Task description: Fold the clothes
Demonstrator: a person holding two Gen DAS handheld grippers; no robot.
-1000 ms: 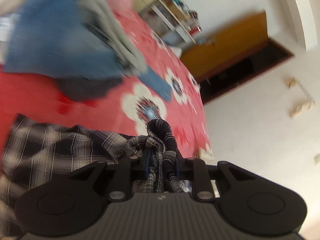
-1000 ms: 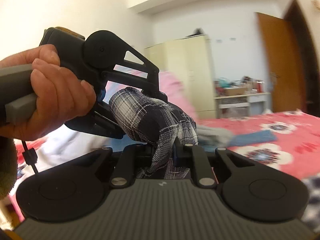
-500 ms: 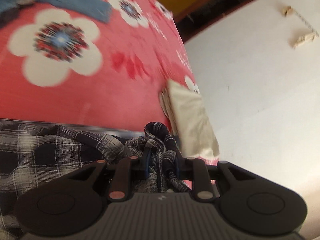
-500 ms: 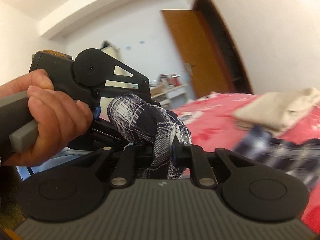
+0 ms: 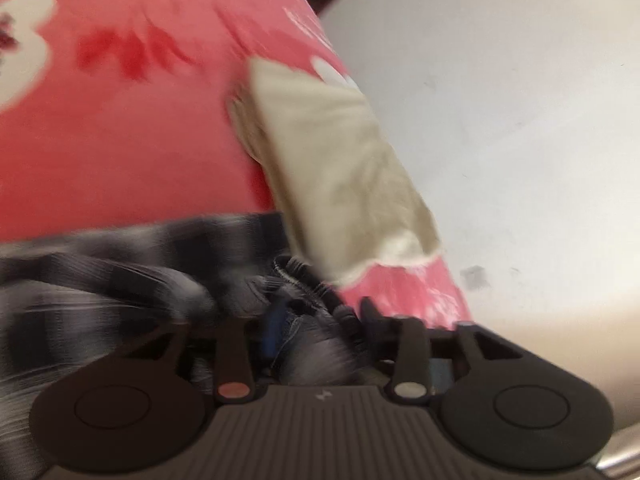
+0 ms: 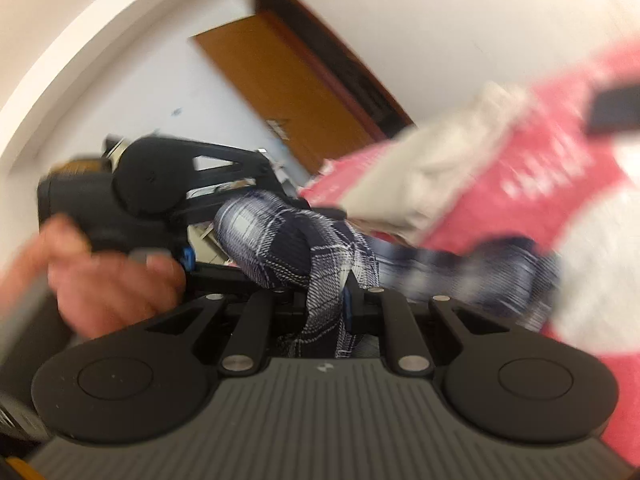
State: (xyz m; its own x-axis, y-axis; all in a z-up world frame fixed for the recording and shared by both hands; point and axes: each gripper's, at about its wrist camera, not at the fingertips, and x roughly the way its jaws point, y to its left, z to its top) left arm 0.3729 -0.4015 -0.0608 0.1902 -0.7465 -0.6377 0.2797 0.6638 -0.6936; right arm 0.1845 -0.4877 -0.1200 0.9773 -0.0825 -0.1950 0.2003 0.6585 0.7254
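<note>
Checked dark shirt [image 6: 304, 248] hung bunched between both grippers, above red flowery bedspread [image 5: 120, 140]. Left gripper [image 5: 308, 320] jaws pinched shirt cloth; right gripper [image 6: 320, 300] jaws pinched it too. Folded beige cloth [image 5: 332, 160] lay just beside shirt, at bedspread edge. Risk: swinging shirt could knock beige cloth off; thick bunch could slip from jaws. No boxes or baskets seen.

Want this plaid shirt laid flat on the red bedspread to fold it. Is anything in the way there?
Yes. A folded beige cloth lies on the bedspread near its edge, just past the plaid shirt, on the right.
</note>
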